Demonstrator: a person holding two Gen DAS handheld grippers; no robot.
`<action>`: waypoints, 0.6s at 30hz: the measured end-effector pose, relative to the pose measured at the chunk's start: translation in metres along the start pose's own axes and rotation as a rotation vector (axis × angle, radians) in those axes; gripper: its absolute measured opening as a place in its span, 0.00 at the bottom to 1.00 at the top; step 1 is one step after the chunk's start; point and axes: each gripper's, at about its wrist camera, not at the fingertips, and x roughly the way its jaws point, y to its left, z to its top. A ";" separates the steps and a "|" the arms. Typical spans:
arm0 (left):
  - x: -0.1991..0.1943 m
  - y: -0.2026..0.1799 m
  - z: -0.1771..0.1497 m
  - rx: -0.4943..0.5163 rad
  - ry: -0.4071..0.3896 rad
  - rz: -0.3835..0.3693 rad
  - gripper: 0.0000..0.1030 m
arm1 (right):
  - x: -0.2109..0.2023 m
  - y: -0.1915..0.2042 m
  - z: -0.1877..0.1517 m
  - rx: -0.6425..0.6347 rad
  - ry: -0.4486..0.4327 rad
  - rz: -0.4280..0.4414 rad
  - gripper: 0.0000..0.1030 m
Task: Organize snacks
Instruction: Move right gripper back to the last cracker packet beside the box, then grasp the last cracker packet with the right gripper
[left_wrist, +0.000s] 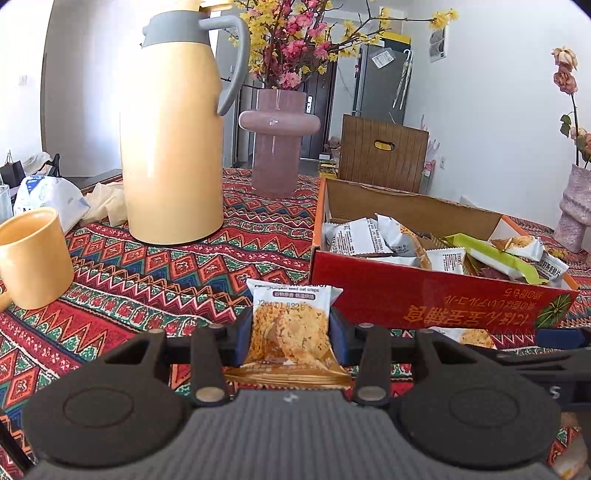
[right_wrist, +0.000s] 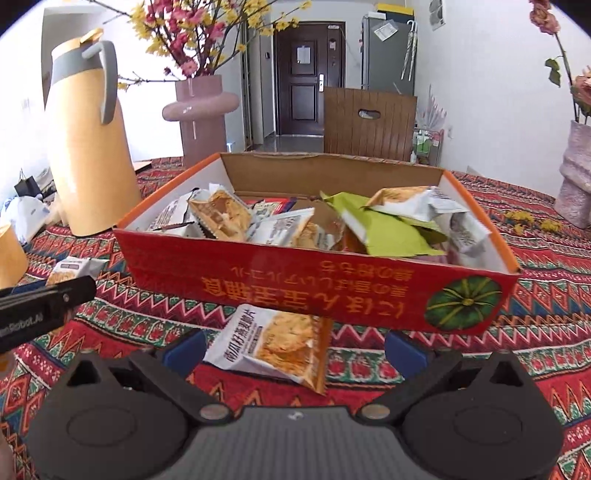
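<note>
My left gripper is shut on an oat crisp packet, white at the top with a cookie picture, held just above the patterned tablecloth, left of the red snack box. The box holds several white, orange and green packets. My right gripper is open, its blue pads on either side of another oat crisp packet that lies on the cloth against the box's near wall. The left gripper's packet and its black finger show at the far left of the right wrist view.
A yellow thermos and a pink vase with flowers stand behind the left gripper. A yellow mug stands at the left. A textured pink vase is at the far right. A wooden chair back rises behind the table.
</note>
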 end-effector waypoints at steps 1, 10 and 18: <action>0.000 0.000 0.000 -0.001 -0.001 -0.001 0.42 | 0.004 0.003 0.002 -0.008 0.009 -0.003 1.00; -0.001 0.003 -0.002 -0.014 -0.004 -0.002 0.42 | 0.045 0.013 0.009 0.016 0.123 -0.043 1.00; -0.001 0.003 -0.003 -0.018 -0.002 0.003 0.42 | 0.044 0.012 0.001 0.029 0.062 -0.041 1.00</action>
